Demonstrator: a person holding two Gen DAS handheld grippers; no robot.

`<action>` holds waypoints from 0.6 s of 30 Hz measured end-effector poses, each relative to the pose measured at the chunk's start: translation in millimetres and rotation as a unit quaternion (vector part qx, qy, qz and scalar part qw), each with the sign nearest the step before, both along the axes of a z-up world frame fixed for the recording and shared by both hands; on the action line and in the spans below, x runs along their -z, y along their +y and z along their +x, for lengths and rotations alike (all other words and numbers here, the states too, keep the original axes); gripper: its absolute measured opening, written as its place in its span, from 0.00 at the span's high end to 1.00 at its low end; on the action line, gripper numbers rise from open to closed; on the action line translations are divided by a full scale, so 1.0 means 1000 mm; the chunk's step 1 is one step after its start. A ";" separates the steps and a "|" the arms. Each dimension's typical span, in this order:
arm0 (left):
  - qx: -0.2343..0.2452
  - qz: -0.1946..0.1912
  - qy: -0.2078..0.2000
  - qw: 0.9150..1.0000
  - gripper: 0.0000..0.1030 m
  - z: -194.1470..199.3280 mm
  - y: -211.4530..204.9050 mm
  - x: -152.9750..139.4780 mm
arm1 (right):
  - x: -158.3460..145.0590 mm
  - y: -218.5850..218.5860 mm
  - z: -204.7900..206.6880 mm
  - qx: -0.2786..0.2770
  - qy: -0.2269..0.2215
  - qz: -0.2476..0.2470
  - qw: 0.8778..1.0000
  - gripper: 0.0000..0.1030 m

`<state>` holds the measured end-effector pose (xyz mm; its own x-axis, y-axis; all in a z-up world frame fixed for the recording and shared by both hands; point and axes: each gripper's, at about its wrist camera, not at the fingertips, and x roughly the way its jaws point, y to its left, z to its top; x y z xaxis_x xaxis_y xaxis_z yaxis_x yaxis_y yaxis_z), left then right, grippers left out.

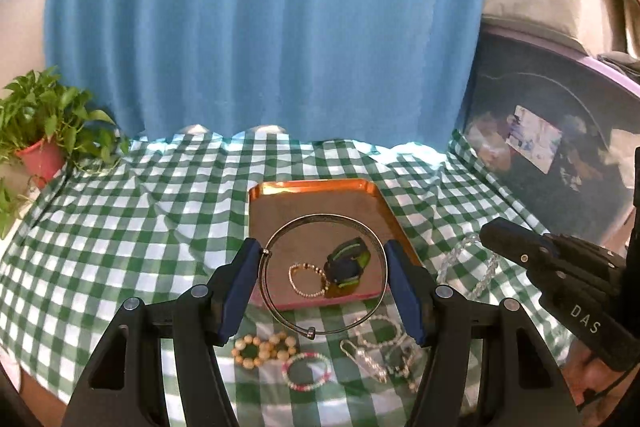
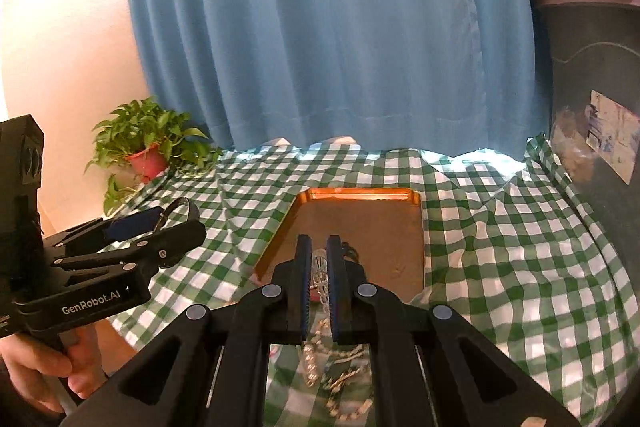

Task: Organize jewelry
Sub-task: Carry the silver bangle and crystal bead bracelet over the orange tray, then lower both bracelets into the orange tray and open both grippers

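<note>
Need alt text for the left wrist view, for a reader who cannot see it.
The left gripper holds a thin silver bangle across its blue pads, above an orange tray containing a small bead bracelet and a dark green watch. More bracelets lie on the green checked cloth nearby.

A: Lighting? Bright, daylight glowing through the blue curtain (image 1: 264, 19), white squares of the checked cloth (image 1: 132, 227) blown out along the far edge.

B: Copper tray (image 1: 312, 201) rim glares. Soft shadows under the near gripper bodies.

A: Heavy fisheye bend, black corners. Slight softness overall, close jewelry in right view blurry.
</note>
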<state>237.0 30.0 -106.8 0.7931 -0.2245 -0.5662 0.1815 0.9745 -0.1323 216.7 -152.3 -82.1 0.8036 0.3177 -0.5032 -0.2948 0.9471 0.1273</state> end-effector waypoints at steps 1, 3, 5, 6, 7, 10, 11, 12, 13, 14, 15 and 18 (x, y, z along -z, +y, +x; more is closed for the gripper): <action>0.000 0.000 0.003 1.000 0.39 0.008 -0.001 0.004 | 0.002 -0.001 0.005 0.001 0.001 -0.001 1.000 0.94; -0.002 -0.002 0.009 1.000 0.39 0.022 -0.002 0.011 | 0.008 -0.003 0.020 0.000 0.005 -0.001 1.000 0.94; -0.002 -0.007 0.016 1.000 0.39 0.035 -0.002 0.018 | 0.013 -0.005 0.034 -0.002 0.008 -0.005 1.000 0.94; -0.002 -0.011 0.020 1.000 0.39 0.043 0.000 0.022 | 0.016 -0.006 0.041 0.000 0.008 -0.009 1.000 0.93; -0.002 -0.017 0.024 1.000 0.39 0.049 0.001 0.025 | 0.020 -0.007 0.048 0.000 0.010 -0.009 1.000 0.94; 0.009 -0.045 0.034 0.998 0.39 0.069 0.006 0.036 | 0.030 -0.011 0.064 0.005 0.019 -0.003 1.000 0.93; 0.012 -0.051 0.036 0.998 0.39 0.075 0.007 0.039 | 0.034 -0.011 0.069 0.004 0.021 -0.002 1.000 0.93; 0.015 -0.057 0.038 0.998 0.39 0.083 0.008 0.042 | 0.037 -0.011 0.073 0.005 0.022 -0.007 1.000 0.93; 0.015 -0.064 0.041 0.997 0.39 0.092 0.009 0.046 | 0.038 -0.011 0.077 0.008 0.022 -0.011 1.000 0.93; 0.015 -0.071 0.045 0.996 0.39 0.100 0.010 0.049 | 0.040 -0.012 0.081 0.011 0.022 -0.014 1.000 0.94; 0.015 -0.079 0.051 0.995 0.39 0.109 0.012 0.054 | 0.042 -0.013 0.088 0.014 0.022 -0.017 1.000 0.94; 0.005 -0.081 0.073 0.994 0.39 0.133 0.015 0.074 | 0.049 -0.017 0.106 0.032 0.026 -0.019 0.999 0.94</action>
